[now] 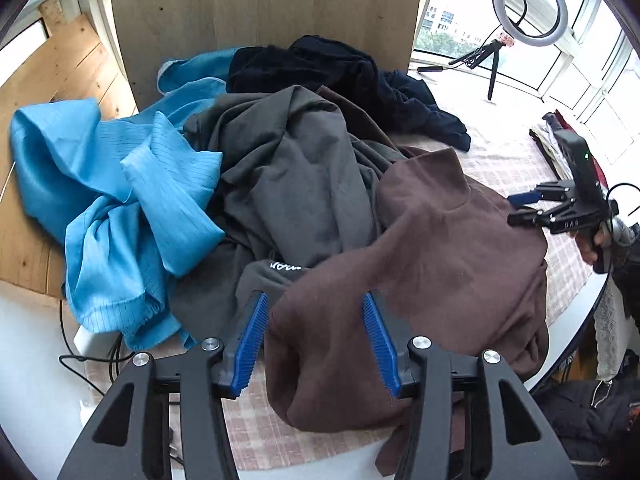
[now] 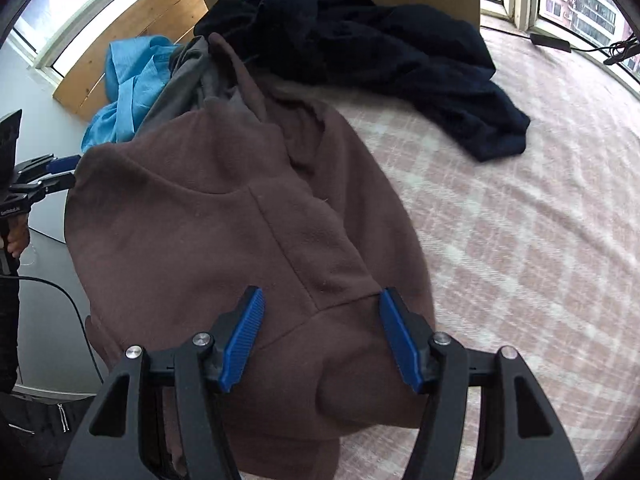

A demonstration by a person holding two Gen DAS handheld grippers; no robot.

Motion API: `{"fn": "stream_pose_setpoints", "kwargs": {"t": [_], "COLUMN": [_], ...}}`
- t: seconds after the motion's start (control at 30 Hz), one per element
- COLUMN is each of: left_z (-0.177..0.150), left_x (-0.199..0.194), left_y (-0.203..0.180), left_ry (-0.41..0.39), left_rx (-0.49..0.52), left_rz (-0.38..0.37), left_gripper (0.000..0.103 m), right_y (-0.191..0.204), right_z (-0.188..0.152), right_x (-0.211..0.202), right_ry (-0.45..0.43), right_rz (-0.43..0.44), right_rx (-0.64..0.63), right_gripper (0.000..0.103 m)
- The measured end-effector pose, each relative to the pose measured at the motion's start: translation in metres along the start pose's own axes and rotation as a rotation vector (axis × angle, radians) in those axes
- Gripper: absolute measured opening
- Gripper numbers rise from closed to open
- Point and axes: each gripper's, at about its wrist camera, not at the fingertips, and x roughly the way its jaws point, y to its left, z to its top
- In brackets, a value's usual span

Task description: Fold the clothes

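Brown fleece top (image 2: 224, 248) spread on the checked bedcover (image 2: 520, 240), collar toward the pile, hem nearest both tools, long axis running away from them. Directly beneath the right gripper (image 2: 320, 336), jaws apart, nothing clamped; left gripper (image 1: 314, 340) over its near-left edge, likewise parted and empty. Beyond: one grey garment (image 1: 288, 184), one blue (image 1: 132, 208), one navy (image 2: 380, 48). Four garments, two grippers.

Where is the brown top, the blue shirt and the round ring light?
brown top (image 2: 224, 232), right wrist view, on its chest, just below the collar.
blue shirt (image 1: 132, 200), left wrist view, on a crumpled fold in its middle.
ring light (image 1: 560, 20), left wrist view, on the right side of its white ring.
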Motion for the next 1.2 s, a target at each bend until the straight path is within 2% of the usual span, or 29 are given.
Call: {"fn": "stream_pose_setpoints", "kwargs": {"t": [0.03, 0.07, 0.13, 0.27, 0.37, 0.47, 0.5, 0.57, 0.6, 0.67, 0.73, 0.8, 0.83, 0.87, 0.93, 1.0, 1.07, 1.1, 1.13, 1.17, 1.2], "left_z": [0.0, 0.001, 0.002, 0.006, 0.011, 0.013, 0.011, 0.006, 0.003, 0.003, 0.006, 0.015, 0.02, 0.024, 0.031, 0.034, 0.031, 0.028, 0.023, 0.016, 0.008], "left_x": [-0.001, -0.002, -0.004, -0.006, -0.003, 0.003, 0.008, 0.021, 0.027, 0.03, 0.027, 0.025, 0.026, 0.027, 0.036, 0.048, 0.059, 0.061, 0.06, 0.054, 0.049], "left_y": [-0.001, -0.002, -0.004, -0.006, -0.012, -0.026, -0.033, -0.048, -0.058, -0.07, -0.078, -0.075, -0.073, -0.071, -0.068, -0.065, -0.064, -0.064, -0.064, -0.066, -0.067], "left_ry": [-0.001, -0.004, -0.009, -0.018, -0.013, 0.006, 0.017, 0.051, 0.069, 0.063, 0.041, 0.028, 0.025, 0.022, 0.035, 0.062, 0.09, 0.109, 0.118, 0.113, 0.108], "left_rx": [0.008, 0.02, 0.036, 0.062, 0.083, 0.121, 0.133, 0.161, 0.19, 0.235, 0.265, 0.267, 0.273, 0.279, 0.286, 0.283, 0.274, 0.262, 0.252, 0.245, 0.239], "left_rz": [0.003, 0.004, 0.002, -0.014, -0.041, -0.08, -0.099, -0.131, -0.115, -0.082, -0.054, -0.036, -0.022, -0.009, 0.006, 0.008, 0.007, -0.011, -0.032, -0.058, -0.084], "left_gripper": [0.048, 0.048, 0.048, 0.048, 0.048, 0.053, 0.055, 0.055, 0.055, 0.055, 0.055, 0.055, 0.056, 0.057, 0.058, 0.058, 0.039, 0.018, 0.012, 0.01, 0.006], "right_y": [0.003, 0.008, 0.014, 0.02, 0.007, -0.013, -0.02, -0.038, -0.046, -0.055, -0.054, -0.047, -0.042, -0.033, -0.02, -0.013, -0.01, -0.008, -0.004, -0.001, 0.003], "right_z": [-0.003, -0.007, -0.015, -0.037, -0.061, -0.089, -0.096, -0.115, -0.122, -0.128, -0.125, -0.113, -0.105, -0.093, -0.073, -0.054, -0.045, -0.045, -0.047, -0.05, -0.053], "right_x": [0.0, -0.005, -0.021, -0.057, -0.084, -0.095, -0.094, -0.082, -0.079, -0.08, -0.086, -0.091, -0.09, -0.085, -0.075, -0.055, -0.036, -0.029, -0.027, -0.028, -0.029], "right_ry": [-0.002, -0.015, -0.045, -0.098, -0.139, -0.14, -0.117, -0.043, -0.035, -0.058, -0.103, -0.154, -0.162, -0.171, -0.184, -0.131, -0.053, -0.03, -0.02, -0.014, -0.008], "right_rz": [0.003, -0.015, -0.006, -0.03, -0.043, -0.118, -0.181, -0.204, -0.197, -0.172, -0.124, -0.086, -0.059, -0.035, -0.029, -0.048, -0.024, 0.002, 0.026, 0.027, 0.027], "right_rx": [-0.008, -0.033, -0.056, -0.076, -0.016, 0.063, 0.086, 0.14, 0.179, 0.24, 0.238, 0.199, 0.172, 0.137, 0.062, 0.014, -0.016, -0.026, -0.037, -0.054, -0.071], "right_gripper": [0.053, 0.033, 0.007, 0.007, 0.006, 0.002, 0.002, 0.002, 0.002, 0.004, 0.006, 0.022, 0.043, 0.058, 0.059, 0.059, 0.059, 0.059, 0.047, 0.017, 0.007]}}
